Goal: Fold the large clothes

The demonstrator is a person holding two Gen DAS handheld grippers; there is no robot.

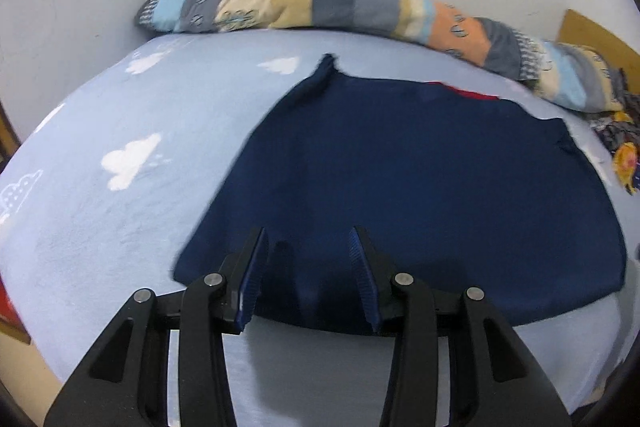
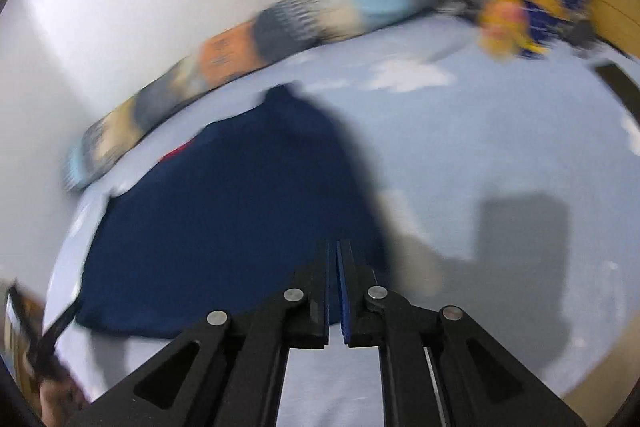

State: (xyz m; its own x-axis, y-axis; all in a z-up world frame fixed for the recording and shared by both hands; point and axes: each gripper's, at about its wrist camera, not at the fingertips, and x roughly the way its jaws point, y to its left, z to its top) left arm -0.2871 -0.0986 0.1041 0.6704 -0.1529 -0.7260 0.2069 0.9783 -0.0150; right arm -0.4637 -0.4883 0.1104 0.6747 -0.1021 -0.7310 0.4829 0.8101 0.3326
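The navy garment (image 1: 420, 179) lies spread flat on the bed (image 1: 120, 227), its near hem just ahead of my left tongs (image 1: 308, 239), its long axis running away toward the far wall, a sleeve tip poking out at the far left. A sliver of red shows at its far edge. My left tongs stand wide over that hem, gripping nothing. My right tongs (image 2: 335, 247) are pinched nearly closed and look empty, at the garment's near right edge; that view is blurred. The left looks nearer the hem. A patchwork bolster (image 1: 340, 7) lines the wall. No containers here.
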